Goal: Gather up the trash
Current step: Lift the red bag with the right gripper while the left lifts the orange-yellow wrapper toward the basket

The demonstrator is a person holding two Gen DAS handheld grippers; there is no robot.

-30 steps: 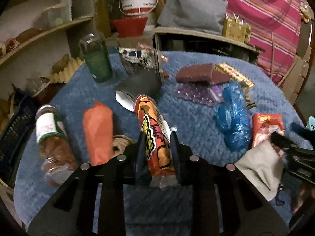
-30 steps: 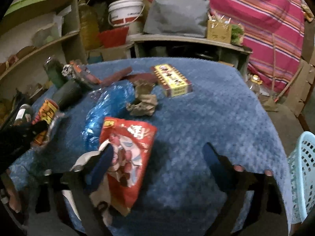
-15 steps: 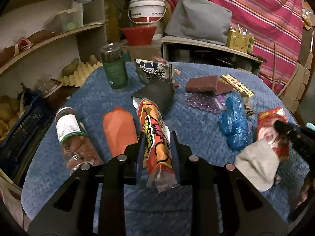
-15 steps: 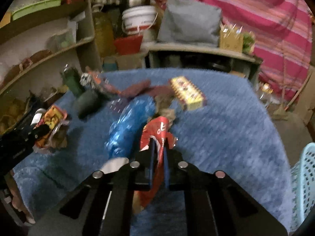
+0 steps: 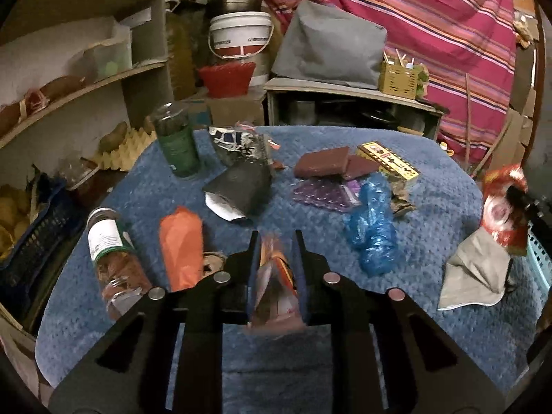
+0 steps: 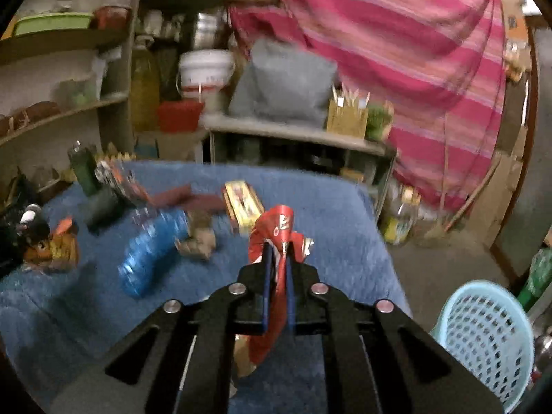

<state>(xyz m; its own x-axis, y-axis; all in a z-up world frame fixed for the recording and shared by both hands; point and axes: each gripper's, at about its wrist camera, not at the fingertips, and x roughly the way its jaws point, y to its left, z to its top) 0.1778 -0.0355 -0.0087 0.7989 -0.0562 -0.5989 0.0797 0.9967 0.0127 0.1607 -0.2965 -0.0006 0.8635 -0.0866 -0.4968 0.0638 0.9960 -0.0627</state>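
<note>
My left gripper (image 5: 276,238) is shut on an orange chip wrapper (image 5: 274,286) and holds it above the blue table cloth (image 5: 431,179). My right gripper (image 6: 277,246) is shut on a red snack wrapper (image 6: 274,227), lifted above the table; that wrapper also shows in the left wrist view (image 5: 502,214). A light blue mesh basket (image 6: 483,338) stands on the floor at the right of the table. On the cloth lie a blue plastic bag (image 5: 374,227), a purple wrapper (image 5: 324,195), a crumpled paper (image 6: 198,241) and a grey cloth (image 5: 474,276).
An orange packet (image 5: 181,241), a lying jar (image 5: 110,252), a green jar (image 5: 176,141), a black pouch (image 5: 241,189), a brown pouch (image 5: 322,162) and a yellow box (image 5: 388,162) lie on the table. Shelves (image 5: 82,86) stand at the left.
My right gripper closed on the red wrapper and lifted it up and right toward the basket side. My left gripper lifted the orange chip wrapper off the cloth, and it now hangs blurred.
</note>
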